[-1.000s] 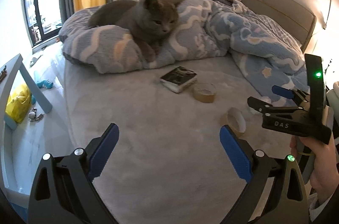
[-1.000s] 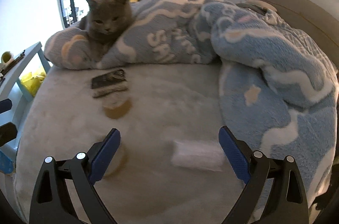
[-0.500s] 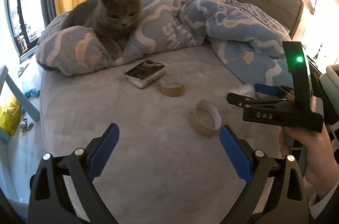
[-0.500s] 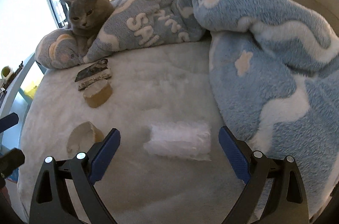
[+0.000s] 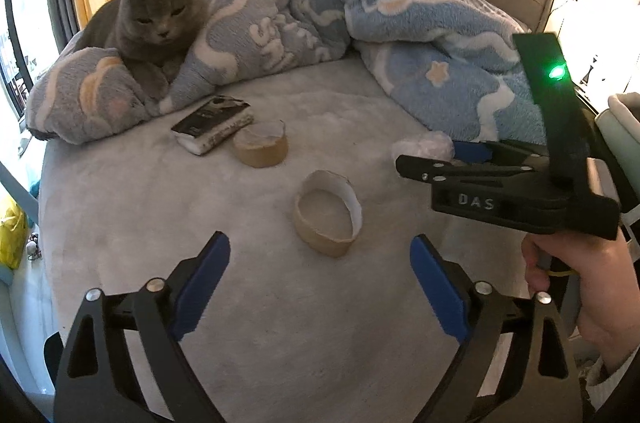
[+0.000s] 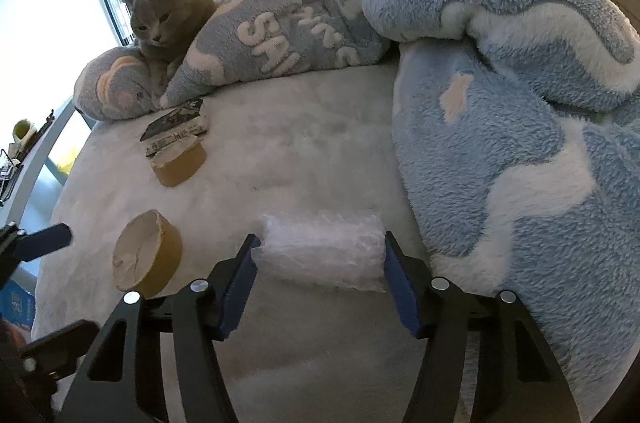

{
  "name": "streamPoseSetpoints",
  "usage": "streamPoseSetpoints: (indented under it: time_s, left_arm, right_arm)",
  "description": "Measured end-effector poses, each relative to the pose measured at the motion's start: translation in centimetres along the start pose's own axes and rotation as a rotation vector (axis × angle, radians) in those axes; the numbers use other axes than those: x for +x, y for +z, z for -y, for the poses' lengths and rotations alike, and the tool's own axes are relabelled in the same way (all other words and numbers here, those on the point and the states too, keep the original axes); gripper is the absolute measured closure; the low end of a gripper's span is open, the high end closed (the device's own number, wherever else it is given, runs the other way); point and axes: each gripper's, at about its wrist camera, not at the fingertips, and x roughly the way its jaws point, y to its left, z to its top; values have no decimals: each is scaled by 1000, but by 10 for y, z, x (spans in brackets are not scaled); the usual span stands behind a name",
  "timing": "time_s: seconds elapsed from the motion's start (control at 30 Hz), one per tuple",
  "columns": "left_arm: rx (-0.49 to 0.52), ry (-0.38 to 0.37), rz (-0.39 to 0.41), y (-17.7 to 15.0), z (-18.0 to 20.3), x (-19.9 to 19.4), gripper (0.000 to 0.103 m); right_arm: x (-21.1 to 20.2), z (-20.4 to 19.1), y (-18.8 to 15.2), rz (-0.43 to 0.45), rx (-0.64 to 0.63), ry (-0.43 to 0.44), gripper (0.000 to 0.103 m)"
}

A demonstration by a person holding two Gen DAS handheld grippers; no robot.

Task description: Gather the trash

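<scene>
A bed (image 5: 280, 323) covered in a pale grey plush sheet is seen filling both views. Across its far half a blue-and-white fleece blanket (image 6: 500, 111) is heaped, and a grey cat (image 5: 160, 11) is settled on the blanket's left end. Just in front of the cat a dark packet (image 5: 214, 123) is laid flat, with a brown tape roll (image 5: 262, 143) touching its near edge. Nearer, an empty cardboard tape core (image 5: 328, 213) is lying on the sheet, ahead of the left hand-held gripper (image 5: 320, 283), whose blue pads are spread wide with nothing between them; they have just been drawn in slightly. Right of the core, near the blanket's edge, a wad of clear plastic wrap (image 6: 320, 249) is lying on the sheet. It is bracketed by the right hand-held gripper (image 6: 320, 283), whose jaws have just been closing and whose pads are set against both ends of the wad. That gripper's handle is held by a hand (image 5: 580, 283).
</scene>
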Motion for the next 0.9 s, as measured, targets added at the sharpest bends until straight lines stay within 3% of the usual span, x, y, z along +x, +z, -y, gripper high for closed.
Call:
streamPoseSetpoints:
  time_s: [0.27,0.5,0.8,0.9]
  left_arm:
    - [-49,8,-20,2,3,15,22]
    - [-102,24,-28,7,-1,27,36]
    - [-93,1,-45,9,0,35,55]
    - [-89,-10,-45,8,-1,33,57]
  right_arm:
    - [-17,4,-2,39,6,40,41]
    - [-29,6,-5,53,-5,54,41]
    - [-34,4,-2,60,-5,59,41]
    - [-38,1,1,70,-4,67,41]
